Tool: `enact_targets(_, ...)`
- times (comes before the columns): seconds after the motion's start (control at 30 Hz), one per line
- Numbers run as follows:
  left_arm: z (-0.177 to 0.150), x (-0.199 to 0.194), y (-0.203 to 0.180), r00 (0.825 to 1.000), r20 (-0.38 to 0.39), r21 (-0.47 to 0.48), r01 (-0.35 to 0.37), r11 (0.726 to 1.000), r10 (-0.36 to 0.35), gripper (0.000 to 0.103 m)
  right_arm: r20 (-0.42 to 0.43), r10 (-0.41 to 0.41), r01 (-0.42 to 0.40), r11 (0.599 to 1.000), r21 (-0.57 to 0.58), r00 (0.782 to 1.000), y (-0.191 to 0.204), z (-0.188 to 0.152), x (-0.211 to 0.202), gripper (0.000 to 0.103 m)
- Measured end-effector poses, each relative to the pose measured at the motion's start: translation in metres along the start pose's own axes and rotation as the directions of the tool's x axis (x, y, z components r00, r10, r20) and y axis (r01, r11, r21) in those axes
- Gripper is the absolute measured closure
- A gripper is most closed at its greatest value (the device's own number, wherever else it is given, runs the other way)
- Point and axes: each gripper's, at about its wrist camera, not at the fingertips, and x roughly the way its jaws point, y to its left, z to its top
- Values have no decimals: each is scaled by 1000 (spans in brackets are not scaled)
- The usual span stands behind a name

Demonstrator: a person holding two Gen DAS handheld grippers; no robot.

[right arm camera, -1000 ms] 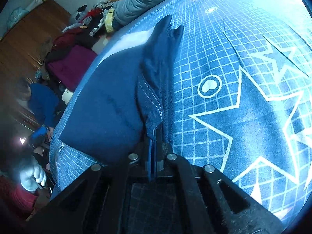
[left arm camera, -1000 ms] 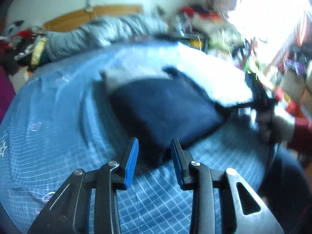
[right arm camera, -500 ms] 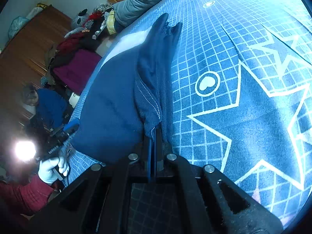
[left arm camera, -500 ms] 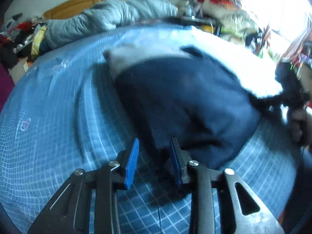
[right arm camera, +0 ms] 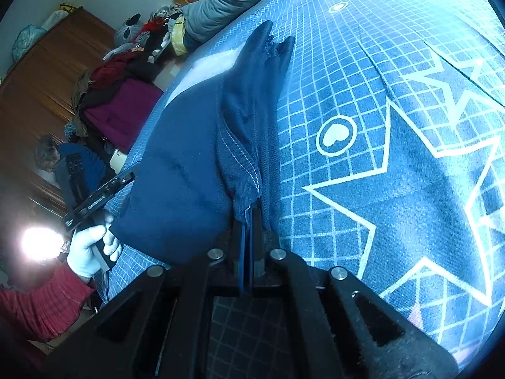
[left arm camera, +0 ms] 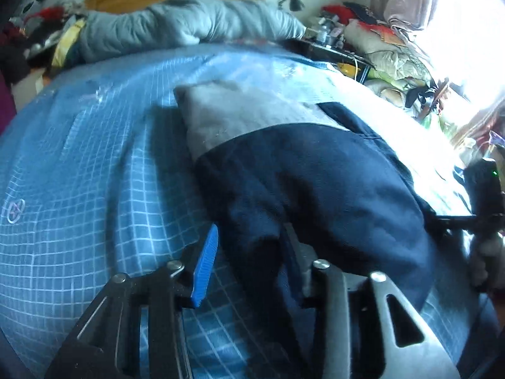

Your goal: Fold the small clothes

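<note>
Right gripper (right arm camera: 249, 221) jaws clamp the navy garment's (right arm camera: 180, 158) hem. Left gripper (left arm camera: 249, 262) jaws gape around its corner. The garment runs toward 12 o'clock on the bed (left arm camera: 94, 158).

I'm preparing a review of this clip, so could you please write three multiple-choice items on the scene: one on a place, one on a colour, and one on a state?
1. Where does the garment lie?
A. on the bedsheet
B. on a chair
C. on the floor

2. What colour is the garment's far part?
A. red
B. grey
C. yellow

3. How is the right gripper?
A. wide open
B. out of view
C. shut on the garment

Answers: 1 A, the checked blue sheet lies under it; 2 B, a grey band adjoins the navy part; 3 C, its fingers pinch a navy edge, while the left gripper is open around a corner.
</note>
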Motion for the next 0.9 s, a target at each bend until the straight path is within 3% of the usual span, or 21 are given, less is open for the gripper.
enact_targets(0.07, -4, -3, -5, 1000, -3, 12, 21, 1000, -21, 63, 0, -2, 2, 1000, 0, 1000, 2, 0, 1, 103)
enact_targets(0.13, -20, 12, -7, 999, -44, 32, -7, 999, 8, 58, -1, -14, 14, 1000, -3, 1000, 5, 0, 0, 103)
enact_targets(0.2, -19, 13, -3, 998, -55, 7, 16, 1000, -15, 53, 5, -67, 67, 997, -34, 998, 16, -2, -5, 102)
enact_targets(0.27, -21, 15, 7, 997, -59, -37, 49, 998, -51, 49, 13, -166, 167, 982, -84, 986, 33, -7, -13, 85)
enact_targets(0.3, -21, 14, 10, 996, -56, -52, 62, 997, -65, 49, 22, -226, 227, 967, -118, 974, 42, -9, -21, 66)
enact_targets(0.33, -21, 15, 12, 996, -55, -54, 63, 997, -66, 49, 48, -267, 271, 950, -155, 963, 52, -12, -32, 58)
enact_targets(0.43, -20, 14, 10, 997, -52, -41, 53, 998, -55, 49, 155, -300, 328, 923, -204, 941, 76, -6, -63, 58)
enact_targets(0.5, -18, 18, 12, 996, -52, -51, 63, 997, -66, 48, 196, -272, 314, 921, -232, 942, 90, 11, -64, 59)
enact_targets(0.6, -28, 21, 13, 996, -51, -60, 70, 996, -73, 48, 165, -247, 289, 900, -326, 955, 104, 41, -25, 81)
enact_targets(0.67, -29, 21, 13, 996, -51, -57, 68, 996, -70, 48, 118, -252, 278, 886, -371, 961, 104, 57, 14, 82)
enact_targets(0.77, -28, 21, 13, 996, -51, -64, 70, 995, -74, 46, -5, -319, 295, 884, -364, 948, 77, 74, 67, 85)
enact_targets(0.83, -27, 11, 6, 999, -40, -55, 32, 998, -34, 48, -12, -314, 290, 890, -353, 949, 76, 78, 65, 86)
enact_targets(0.9, -30, -9, -6, 998, -1, -22, 61, 998, -61, 49, 10, -343, 317, 857, -406, 939, 95, 79, 55, 82)
